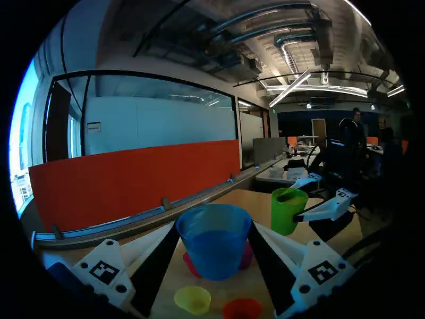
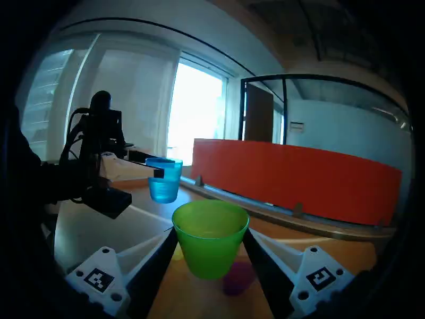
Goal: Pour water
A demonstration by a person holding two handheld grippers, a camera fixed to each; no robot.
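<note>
My left gripper [image 1: 214, 245] is shut on a blue translucent cup [image 1: 214, 240], held upright above the wooden table [image 1: 249, 201]. Farther off to the right in the left gripper view, the right gripper [image 1: 289, 210] is shut on a green cup [image 1: 287, 210], also upright. In the right gripper view the green cup [image 2: 210, 238] sits between that gripper's fingers [image 2: 210, 242], and the blue cup [image 2: 163, 179] hangs at the left in the other gripper [image 2: 159, 173], held by a dark-sleeved arm. Whether the cups hold water I cannot tell.
Small cups lie on the table below: yellow [image 1: 193, 299], orange-red [image 1: 241, 308], pink [image 1: 191, 264] and purple [image 2: 237, 277]. An orange partition [image 1: 138, 178] with a metal rail runs along the table's far edge. A person [image 1: 356, 125] stands far back.
</note>
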